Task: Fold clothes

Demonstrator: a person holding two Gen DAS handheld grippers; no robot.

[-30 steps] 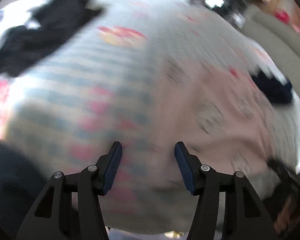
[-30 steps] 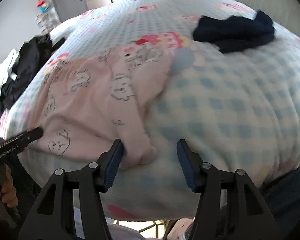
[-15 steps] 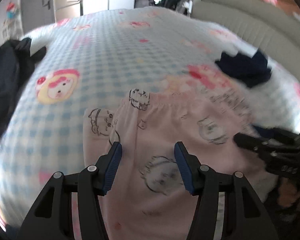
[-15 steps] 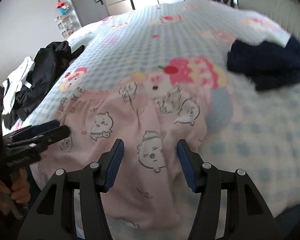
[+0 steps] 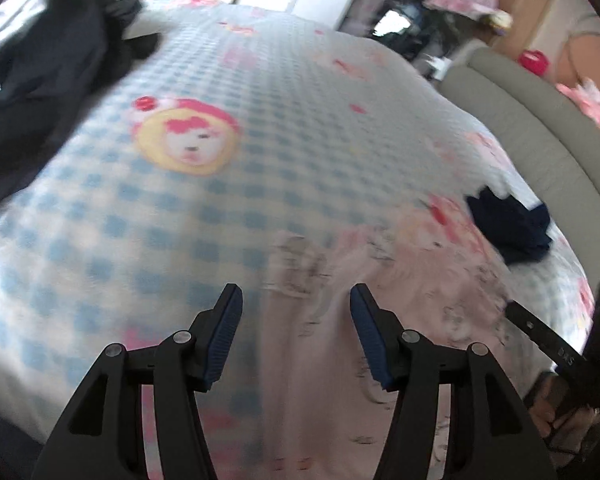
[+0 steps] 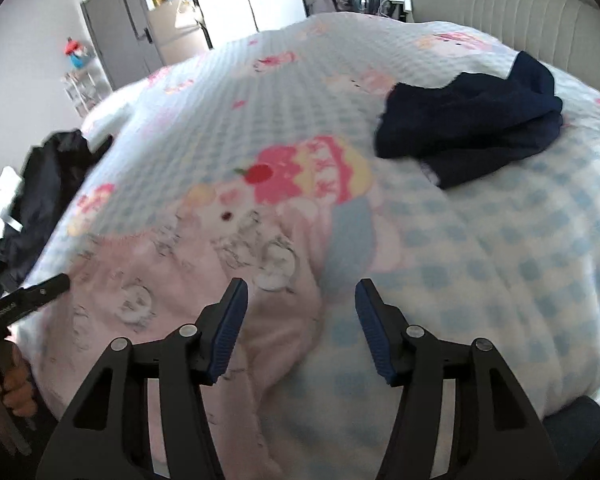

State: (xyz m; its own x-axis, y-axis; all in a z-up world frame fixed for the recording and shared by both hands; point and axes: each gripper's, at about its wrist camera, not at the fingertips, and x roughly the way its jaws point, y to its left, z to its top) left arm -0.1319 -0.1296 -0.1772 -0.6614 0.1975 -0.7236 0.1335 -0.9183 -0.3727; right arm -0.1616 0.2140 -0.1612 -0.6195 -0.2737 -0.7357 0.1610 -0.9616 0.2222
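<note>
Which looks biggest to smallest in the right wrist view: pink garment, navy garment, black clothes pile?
1. pink garment, though nearest the camera.
2. navy garment.
3. black clothes pile, partly cut off at the edge, so unsure.

A blue-and-white checked blanket [image 6: 500, 248] with pink cartoon prints covers the bed and fills most of both views. A padded beige headboard [image 6: 520, 20] curves along the upper right. Grey cabinet doors [image 6: 116, 40] stand at upper left of the right wrist view (a small red-and-blue toy [image 6: 76, 52] beside them).
</note>
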